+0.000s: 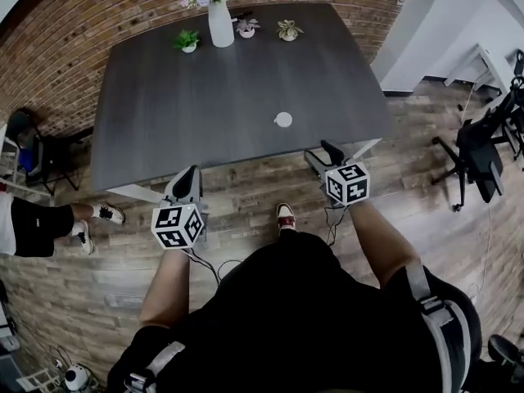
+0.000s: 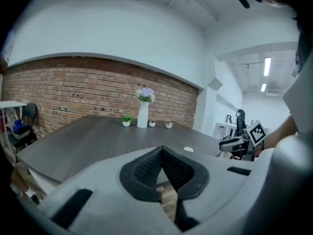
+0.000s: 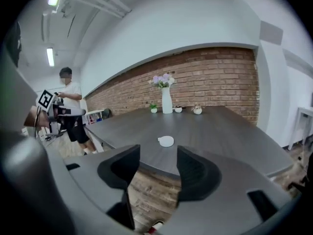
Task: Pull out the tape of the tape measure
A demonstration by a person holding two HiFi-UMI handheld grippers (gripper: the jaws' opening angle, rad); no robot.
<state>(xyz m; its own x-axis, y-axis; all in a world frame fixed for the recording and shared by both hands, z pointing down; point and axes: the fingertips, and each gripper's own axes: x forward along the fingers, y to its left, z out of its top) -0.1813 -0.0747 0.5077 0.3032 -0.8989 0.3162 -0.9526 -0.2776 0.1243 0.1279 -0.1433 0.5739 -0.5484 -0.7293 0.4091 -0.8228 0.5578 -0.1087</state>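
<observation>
Currently both tools hang just short of the table (image 1: 205, 97) near edge, nothing gripped. L gripper (image 1: 190, 177): jaws pressed together, empty. R gripper (image 1: 322, 154): jaws wide apart, only floor & table edge btw them. Tape measure (image 1: 283, 119), a small white round case, lies alone on the table, approx 11 o'clock from R gripper, 2 o'clock from L. Best bet, imo: R, being wide, clamps the case by its sides. L opens, nips the tape tab, draws straight & low w/o lifting the case. Tab side not readable from here. Count: 2 grippers, 1 tape measure, 1 table. At far edge, 12 o'clock: 1 vase (image 1: 220, 23) w/ flowers, 3 small pot plants (image 1: 187, 40).
</observation>
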